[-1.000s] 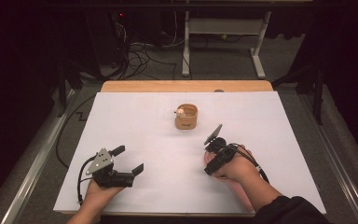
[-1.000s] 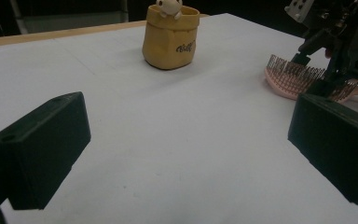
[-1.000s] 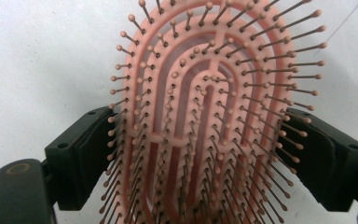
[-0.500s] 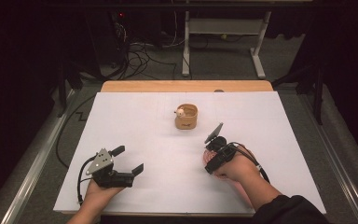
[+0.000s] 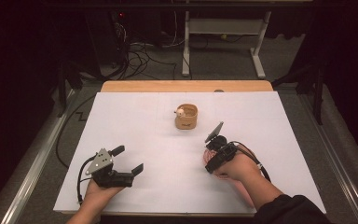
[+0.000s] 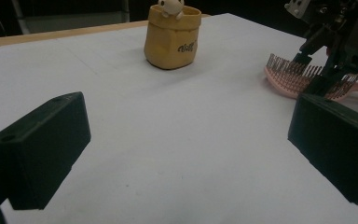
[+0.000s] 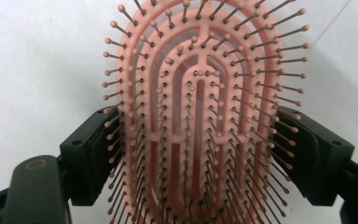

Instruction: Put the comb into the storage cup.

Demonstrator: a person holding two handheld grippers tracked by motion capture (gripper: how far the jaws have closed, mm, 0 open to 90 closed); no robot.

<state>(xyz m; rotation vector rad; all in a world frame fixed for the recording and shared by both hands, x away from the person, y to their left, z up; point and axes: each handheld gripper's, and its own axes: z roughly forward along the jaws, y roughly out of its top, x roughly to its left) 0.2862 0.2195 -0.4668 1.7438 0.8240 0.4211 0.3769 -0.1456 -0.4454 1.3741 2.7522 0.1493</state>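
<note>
Hairbrush (image 7: 200,121), pink, bristles up, lies flat on the white table cover (image 5: 140,116) toward the person's right, between the jaws of the right gripper (image 5: 213,151). In the right gripper view one black jaw stands at each long edge of the brush head; they have just closed in a little. Pads look to be at the outer bristles and rim, but firm pressure on the plastic cannot be confirmed, so I read it as not yet gripped.

Left gripper (image 5: 129,161) rests low on the left, jaws wide apart, nothing between them.

Small tan pouch (image 5: 187,116) with a little figure at its rim stands upright further back, well apart from the brush.

Risks, as judgement:
- Jaws meeting the flexible bristles rather than the rim: brush could twist or slip on lifting.
- Head is wide and rounded: a squeeze off its widest part may squirt it forward across the smooth cover.
- Thin cover may drag or wrinkle if the jaw tips scrape it.

Surface: white sheet over a wooden table (image 5: 186,86). Room dark; cables (image 5: 144,53) on the floor and a white frame (image 5: 223,32) behind.
</note>
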